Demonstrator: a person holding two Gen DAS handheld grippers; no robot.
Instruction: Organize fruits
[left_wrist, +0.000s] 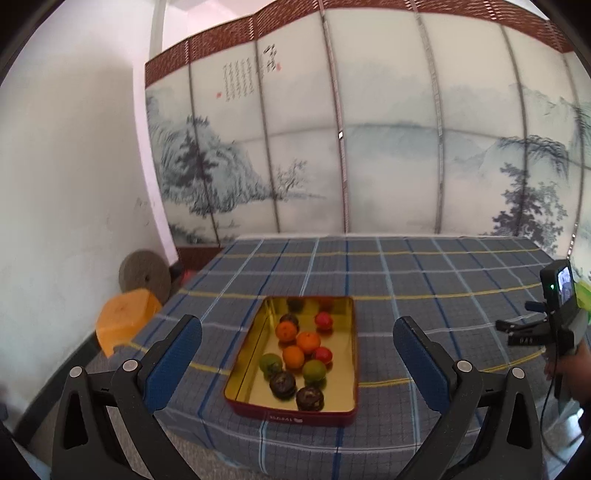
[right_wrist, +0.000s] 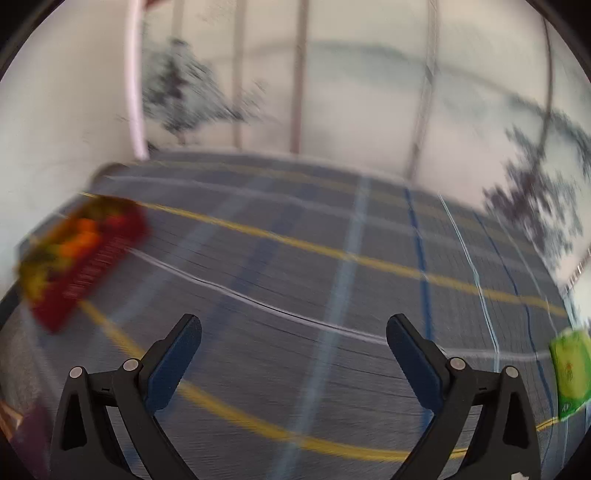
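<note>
in the right wrist view only, green packet (right_wrist: 570, 373) shows.

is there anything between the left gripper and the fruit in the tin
Nothing visible. The left gripper is open and empty, its fingers framing the red tin on the plaid cloth. The tin has no lid on it, so the fruit lies exposed.

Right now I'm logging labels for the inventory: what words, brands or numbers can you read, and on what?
White lettering on the front wall of the red, gold-lined metal tin: a short word, not reliably readable.
Columns of black calligraphy with red seals on the painted folding screen: too small to read.
Print on the green packet: blurred, unreadable.
</note>
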